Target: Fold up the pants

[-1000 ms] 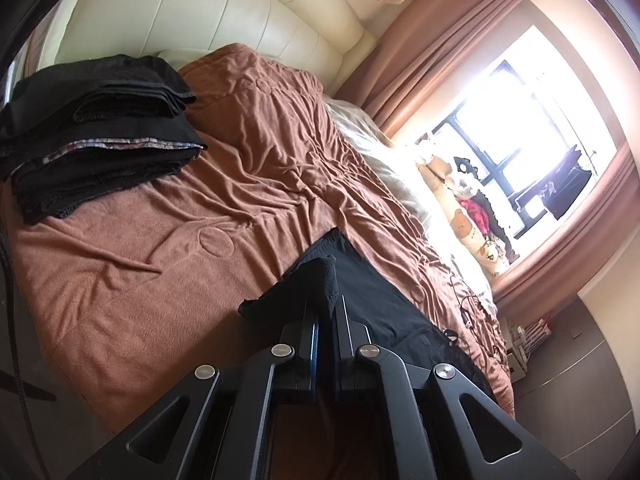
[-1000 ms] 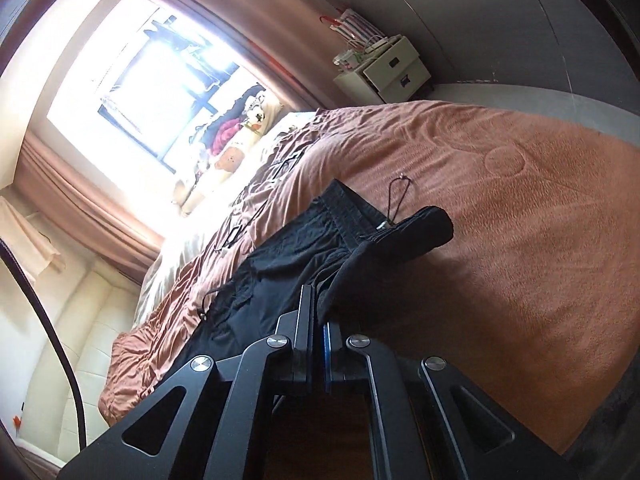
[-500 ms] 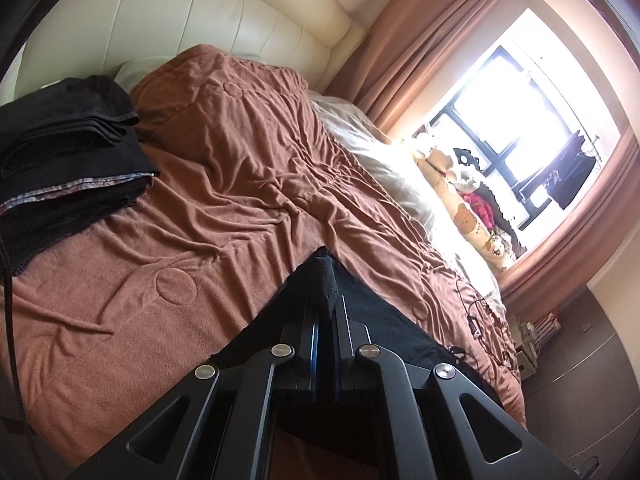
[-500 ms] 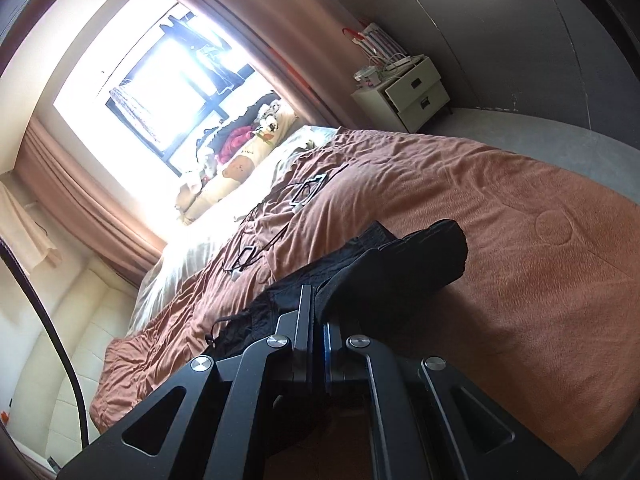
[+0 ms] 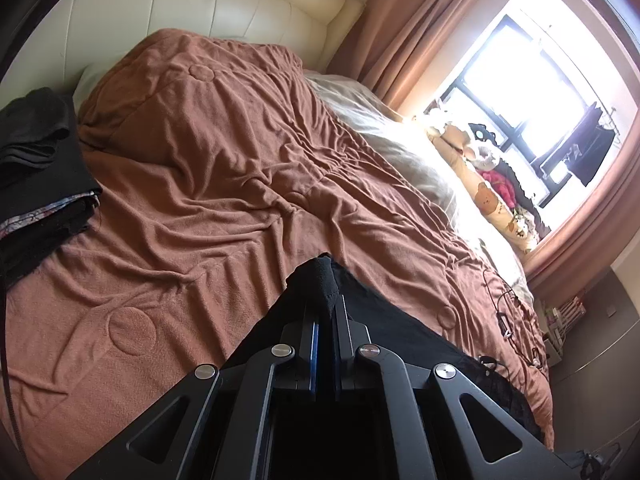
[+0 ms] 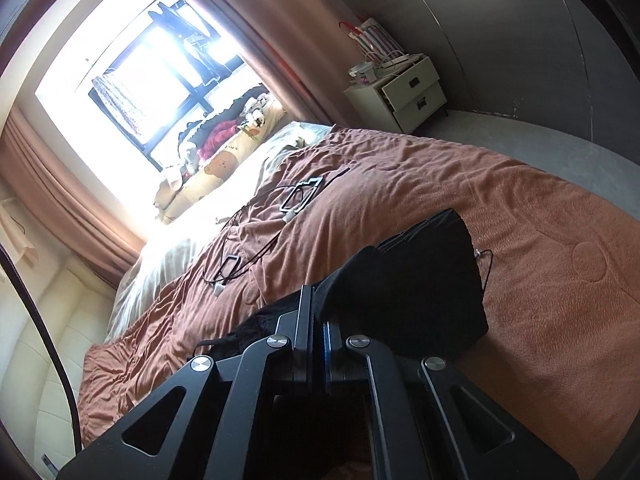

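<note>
Both sets of fingers, the left gripper (image 5: 325, 316) and right gripper (image 6: 318, 320), are clamped on the black pants (image 6: 420, 280) near the bed's (image 5: 224, 168) foot edge, so I'd carry both corners level and taut.

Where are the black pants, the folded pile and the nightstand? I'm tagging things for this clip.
pants (image 6: 432, 280): right wrist view, on the lifted black fabric.
folded pile (image 5: 36, 168): left wrist view, on the dark stack's side.
nightstand (image 6: 412, 92): right wrist view, on its drawer fronts.
</note>
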### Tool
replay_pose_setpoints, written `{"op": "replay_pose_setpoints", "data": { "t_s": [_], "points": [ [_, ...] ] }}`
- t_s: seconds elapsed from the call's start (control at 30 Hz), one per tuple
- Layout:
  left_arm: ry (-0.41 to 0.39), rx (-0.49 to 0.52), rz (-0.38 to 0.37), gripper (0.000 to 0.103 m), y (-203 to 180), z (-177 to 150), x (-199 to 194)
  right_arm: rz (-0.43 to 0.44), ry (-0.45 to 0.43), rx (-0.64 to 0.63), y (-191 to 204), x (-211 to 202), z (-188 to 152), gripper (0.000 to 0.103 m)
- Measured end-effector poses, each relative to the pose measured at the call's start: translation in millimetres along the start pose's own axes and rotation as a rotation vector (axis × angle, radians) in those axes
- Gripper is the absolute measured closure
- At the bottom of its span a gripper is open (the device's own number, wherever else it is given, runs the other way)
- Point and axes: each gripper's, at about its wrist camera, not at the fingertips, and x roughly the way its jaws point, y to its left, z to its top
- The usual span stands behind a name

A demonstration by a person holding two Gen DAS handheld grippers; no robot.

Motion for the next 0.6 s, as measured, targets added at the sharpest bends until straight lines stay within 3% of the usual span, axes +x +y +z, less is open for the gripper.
{"op": "replay_pose_setpoints", "data": {
  "t_s": [0.6],
  "points": [
    [0.128,0.015,0.136,0.098,-11,13,143,-0.111,0.077,-0.052,26,112,25,0.103]
  ]
}}
